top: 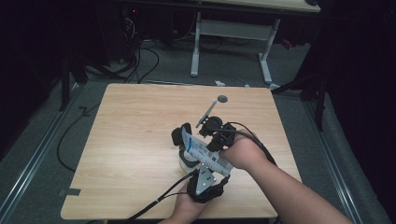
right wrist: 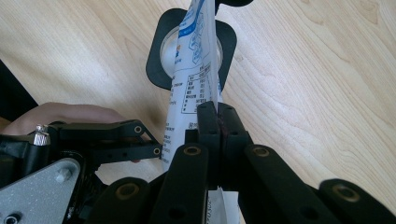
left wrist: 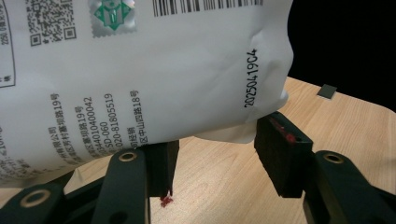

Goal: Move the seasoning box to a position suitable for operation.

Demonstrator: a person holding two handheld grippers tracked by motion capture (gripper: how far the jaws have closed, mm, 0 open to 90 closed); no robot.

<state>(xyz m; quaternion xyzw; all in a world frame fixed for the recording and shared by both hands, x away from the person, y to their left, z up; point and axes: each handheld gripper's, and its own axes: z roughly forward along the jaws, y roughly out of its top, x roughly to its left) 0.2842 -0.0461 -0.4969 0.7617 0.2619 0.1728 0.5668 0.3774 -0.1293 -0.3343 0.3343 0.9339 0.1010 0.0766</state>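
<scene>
Right claw (right wrist: 218,114) pinches glossy white pouch (right wrist: 194,70) | wood-grain table (right wrist: 303,84)

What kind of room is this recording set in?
Probably a lab or workshop set up for recording. A bare wooden table stands on grey carpet, loose cables trail over the floor, and a white-legged desk stands behind, with dark surroundings.

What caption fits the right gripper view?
Right gripper pinches a white printed pouch above a black-rimmed container on the wooden table.
</scene>
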